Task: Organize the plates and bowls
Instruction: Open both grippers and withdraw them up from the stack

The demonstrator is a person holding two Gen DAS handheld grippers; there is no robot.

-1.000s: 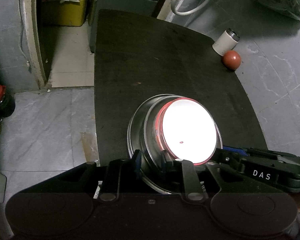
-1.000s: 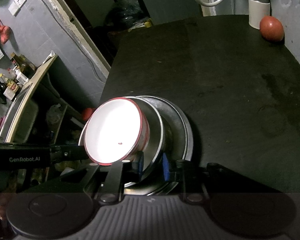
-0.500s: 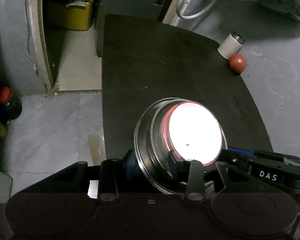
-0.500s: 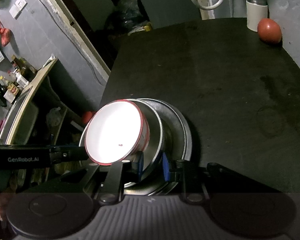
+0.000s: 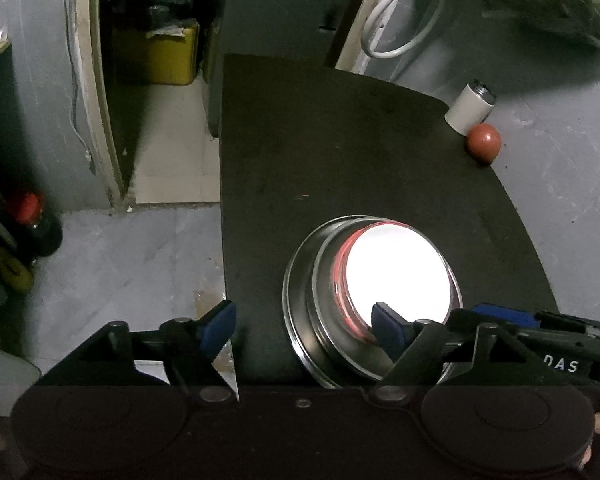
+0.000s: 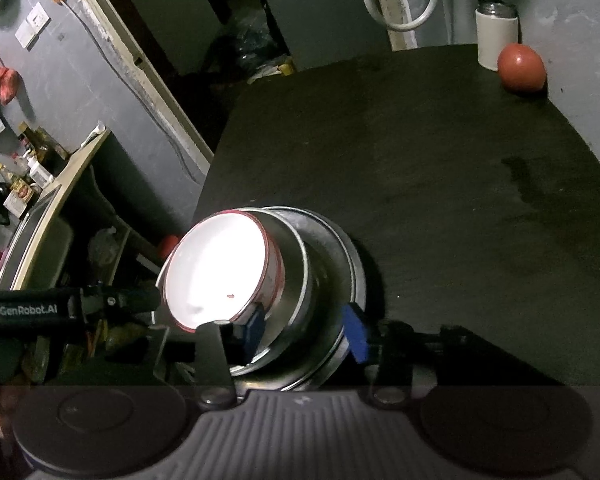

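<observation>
A stack stands near the front left corner of the dark table (image 5: pixel 340 140): a white bowl with a red rim (image 5: pixel 400 276) sits inside a steel bowl (image 5: pixel 324 292), which sits on a steel plate (image 5: pixel 296 320). The stack also shows in the right wrist view, with the white bowl (image 6: pixel 216 268), the steel bowl (image 6: pixel 296 280) and the plate (image 6: pixel 352 264). My left gripper (image 5: pixel 304 324) is open, its fingers spread either side of the stack's left rim. My right gripper (image 6: pixel 304 328) is open, its jaws straddling the steel rims without pinching.
A white canister (image 5: pixel 470 108) and a red round fruit (image 5: pixel 483 142) stand at the table's far right corner, also in the right wrist view, canister (image 6: pixel 496 38) and fruit (image 6: pixel 521 68). The table's left edge drops to a tiled floor (image 5: pixel 120 260).
Both grippers have opened and let go of the stack's rims. The left gripper has pulled back and up from the stack.
</observation>
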